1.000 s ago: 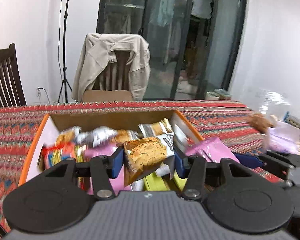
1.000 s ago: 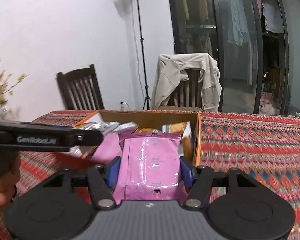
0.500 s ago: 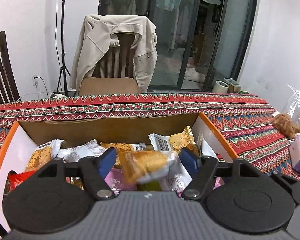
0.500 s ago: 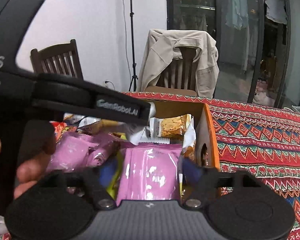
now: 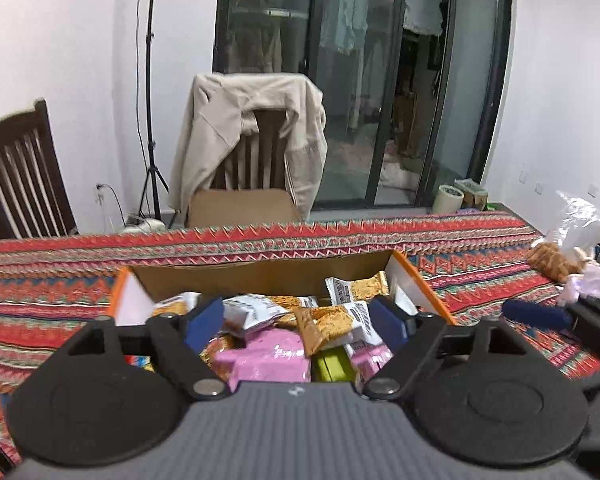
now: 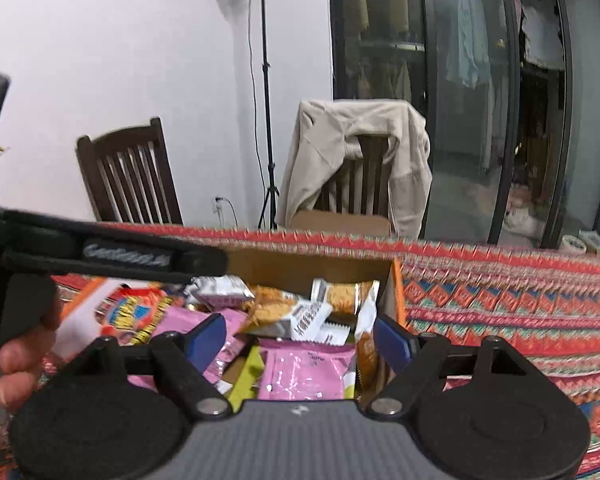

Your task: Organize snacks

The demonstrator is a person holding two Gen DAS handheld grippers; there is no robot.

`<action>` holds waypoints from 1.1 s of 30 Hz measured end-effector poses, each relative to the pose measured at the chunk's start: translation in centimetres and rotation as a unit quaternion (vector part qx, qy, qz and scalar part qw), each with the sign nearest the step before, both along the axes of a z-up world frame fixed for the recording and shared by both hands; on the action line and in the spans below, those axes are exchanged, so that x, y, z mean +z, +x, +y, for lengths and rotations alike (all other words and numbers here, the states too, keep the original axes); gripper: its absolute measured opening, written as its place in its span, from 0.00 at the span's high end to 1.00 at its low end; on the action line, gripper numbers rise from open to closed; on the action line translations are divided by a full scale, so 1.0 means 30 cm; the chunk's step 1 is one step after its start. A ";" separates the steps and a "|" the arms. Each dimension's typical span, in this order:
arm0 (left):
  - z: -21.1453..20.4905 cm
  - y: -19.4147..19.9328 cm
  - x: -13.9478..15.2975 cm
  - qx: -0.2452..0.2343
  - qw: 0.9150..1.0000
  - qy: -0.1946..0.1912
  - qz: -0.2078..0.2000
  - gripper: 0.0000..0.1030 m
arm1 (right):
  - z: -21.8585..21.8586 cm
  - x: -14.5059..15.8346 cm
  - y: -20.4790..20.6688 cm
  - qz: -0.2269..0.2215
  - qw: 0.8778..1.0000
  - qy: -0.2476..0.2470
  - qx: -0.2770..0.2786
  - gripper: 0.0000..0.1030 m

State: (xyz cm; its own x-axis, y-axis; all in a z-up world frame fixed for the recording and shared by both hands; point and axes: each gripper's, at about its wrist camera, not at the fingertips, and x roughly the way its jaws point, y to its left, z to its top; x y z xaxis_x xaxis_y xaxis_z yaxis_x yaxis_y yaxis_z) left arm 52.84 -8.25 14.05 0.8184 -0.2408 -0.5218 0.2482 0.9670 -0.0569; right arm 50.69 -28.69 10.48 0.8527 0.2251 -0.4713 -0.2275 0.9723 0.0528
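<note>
My left gripper hangs over the snack box, jaws opening, nothing pinched. A cookie packet lies loose between them; a pink pouch sits at six o'clock.

Both grippers' jaws are opening, their cookie packet and pink pouch dropped into the box.

Beyond the jaws, a chair wearing a beige jacket is standing behind the patterned surface, with a dark slatted chair and a thin light stand leaning against the white wall to its left, dark glass doors gleaming right.
</note>
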 end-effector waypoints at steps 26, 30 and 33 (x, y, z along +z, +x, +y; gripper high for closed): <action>0.196 -1.355 -0.333 0.068 0.990 0.027 -0.120 0.00 | -0.080 -0.141 -1.226 -0.126 0.991 0.038 -0.023 0.00; 0.224 -1.519 -0.411 0.078 0.990 0.027 -0.111 0.00 | -0.052 -0.256 -1.381 -0.116 0.992 0.045 -0.020 0.00; 0.260 -1.616 -0.453 0.094 0.990 0.016 -0.106 0.00 | -0.017 -0.336 -1.500 -0.104 0.993 0.047 -0.018 0.00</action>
